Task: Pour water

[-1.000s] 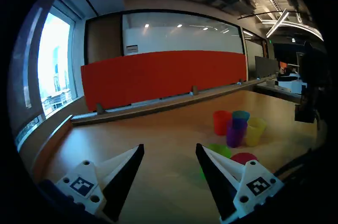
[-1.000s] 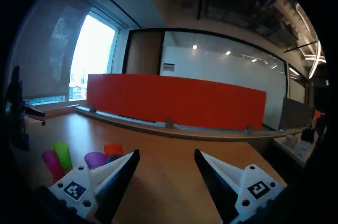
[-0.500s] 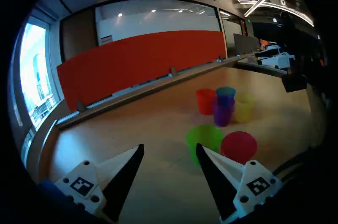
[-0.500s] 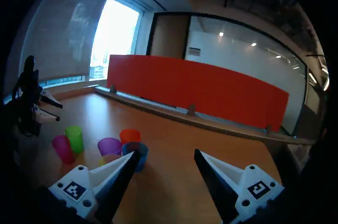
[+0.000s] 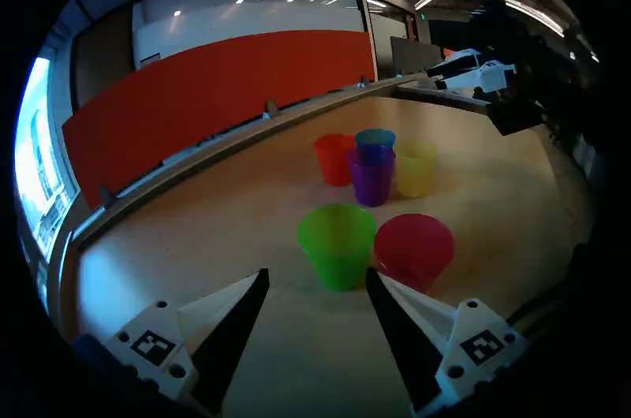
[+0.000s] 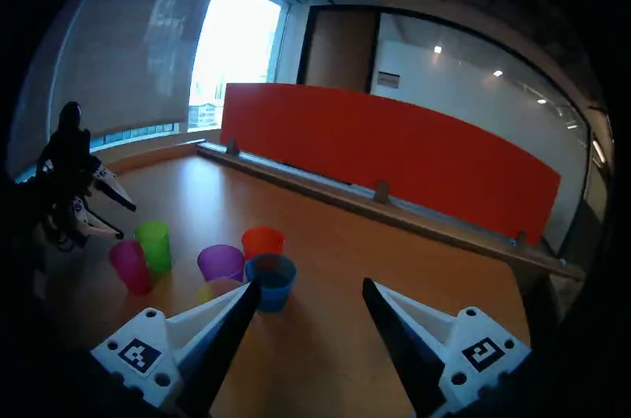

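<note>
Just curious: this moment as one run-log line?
left hand-held gripper: open, green plastic cup ahead | right hand-held gripper: open, blue plastic cup ahead

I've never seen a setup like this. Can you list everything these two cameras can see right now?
green cup: one, green, on the table just ahead of the left gripper.
pink cup: one, pink-red, right beside the green cup.
orange cup: one, orange, in the farther cluster of four.
blue cup: one, blue, same cluster.
purple cup: one, purple, same cluster, on its near side.
yellow cup: one, yellow, same cluster.
table: one, light wood, under all the cups.
divider: one, red, along the table's far edge.
window: one, bright, beyond the table.
left gripper: one, white and black fingers, open, empty.
right gripper: one, white and black fingers, open, empty.
</note>
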